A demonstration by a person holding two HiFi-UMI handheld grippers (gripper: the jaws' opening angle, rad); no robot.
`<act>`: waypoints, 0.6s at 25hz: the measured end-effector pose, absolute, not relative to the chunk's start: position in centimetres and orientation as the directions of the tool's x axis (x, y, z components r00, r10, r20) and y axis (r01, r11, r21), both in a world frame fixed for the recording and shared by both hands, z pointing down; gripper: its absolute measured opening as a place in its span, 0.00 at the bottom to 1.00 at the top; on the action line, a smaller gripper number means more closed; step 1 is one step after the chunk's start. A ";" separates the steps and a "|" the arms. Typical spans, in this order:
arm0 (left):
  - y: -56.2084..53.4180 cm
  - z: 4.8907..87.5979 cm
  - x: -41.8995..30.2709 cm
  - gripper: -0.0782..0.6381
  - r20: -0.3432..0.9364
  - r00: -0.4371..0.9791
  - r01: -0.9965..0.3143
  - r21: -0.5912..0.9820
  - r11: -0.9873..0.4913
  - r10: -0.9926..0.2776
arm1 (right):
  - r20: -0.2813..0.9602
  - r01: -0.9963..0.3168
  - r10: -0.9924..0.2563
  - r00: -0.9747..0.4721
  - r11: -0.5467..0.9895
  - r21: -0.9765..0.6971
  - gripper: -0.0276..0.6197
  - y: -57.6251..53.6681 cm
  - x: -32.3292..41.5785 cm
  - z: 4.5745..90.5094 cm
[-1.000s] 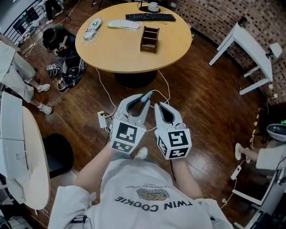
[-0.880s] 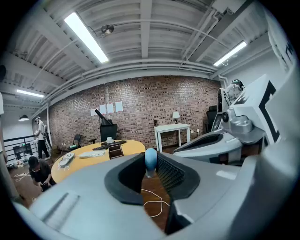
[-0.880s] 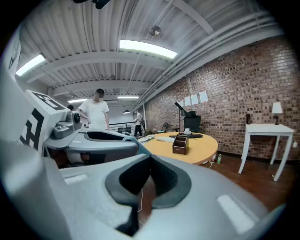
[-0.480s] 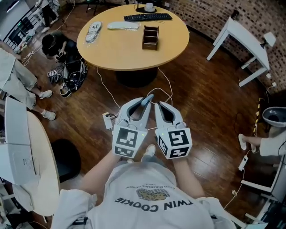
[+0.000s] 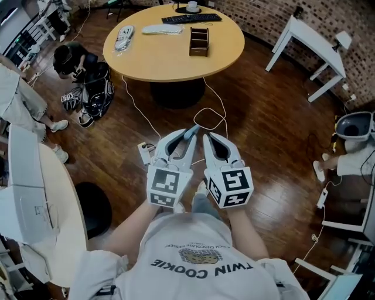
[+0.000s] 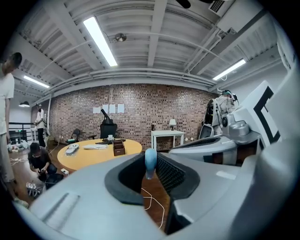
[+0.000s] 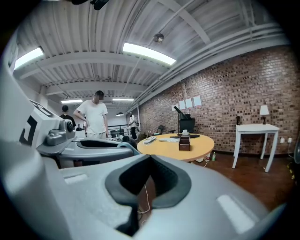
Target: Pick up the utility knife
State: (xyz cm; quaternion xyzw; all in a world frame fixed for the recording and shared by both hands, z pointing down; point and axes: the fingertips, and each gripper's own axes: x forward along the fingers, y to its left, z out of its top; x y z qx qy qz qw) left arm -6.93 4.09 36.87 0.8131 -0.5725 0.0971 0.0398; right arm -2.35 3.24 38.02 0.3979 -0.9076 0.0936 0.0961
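Observation:
The utility knife shows only as a rounded blue end (image 6: 150,161) sticking up between the dark pads of my left gripper (image 6: 151,158), which is shut on it. In the head view that blue end (image 5: 191,130) pokes out past the left gripper (image 5: 188,136), held chest-high over the wooden floor. My right gripper (image 5: 206,138) is right beside it, almost touching. Its jaws (image 7: 150,158) meet at the tips with nothing between them. The rest of the knife is hidden inside the left jaws.
A round wooden table (image 5: 170,58) stands ahead with a keyboard (image 5: 191,18), a wooden organiser (image 5: 199,41) and bagged items (image 5: 123,36). Cables (image 5: 211,120) and a power strip (image 5: 145,153) lie on the floor. A white desk (image 5: 310,44) is at the right, people at the left.
The round table has slid up and grown smaller in the head view, and the floor has shifted under the grippers. Both grippers keep the same side-by-side pose, the left still on the knife.

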 end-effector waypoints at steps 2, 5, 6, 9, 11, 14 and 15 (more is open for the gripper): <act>5.2 36.8 -6.8 0.21 0.203 0.335 -0.935 -0.046 -0.351 -0.920 | 0.252 -0.745 -0.709 -0.659 0.660 -0.094 0.04 4.3 -2.2 37.9; 6.7 36.6 -6.7 0.21 0.195 0.350 -0.930 -0.042 -0.364 -0.916 | 0.255 -0.754 -0.717 -0.648 0.651 -0.086 0.04 6.0 -2.0 37.9; 7.2 36.5 -6.7 0.21 0.191 0.354 -0.929 -0.041 -0.368 -0.916 | 0.255 -0.756 -0.720 -0.646 0.649 -0.083 0.04 6.5 -2.1 37.9; 8.4 36.5 -7.0 0.21 0.180 0.361 -0.927 -0.039 -0.373 -0.915 | 0.255 -0.759 -0.723 -0.642 0.647 -0.078 0.04 7.9 -2.5 38.1; 8.9 36.6 -7.0 0.21 0.177 0.364 -0.926 -0.037 -0.376 -0.914 | 0.256 -0.759 -0.723 -0.642 0.646 -0.077 0.04 8.6 -2.6 38.2; 9.5 36.6 -6.8 0.21 0.175 0.370 -0.924 -0.035 -0.381 -0.912 | 0.258 -0.760 -0.724 -0.640 0.646 -0.074 0.04 9.3 -2.6 38.3; 9.7 36.6 -6.7 0.21 0.174 0.372 -0.923 -0.035 -0.383 -0.912 | 0.258 -0.760 -0.724 -0.640 0.646 -0.073 0.04 9.5 -2.6 38.3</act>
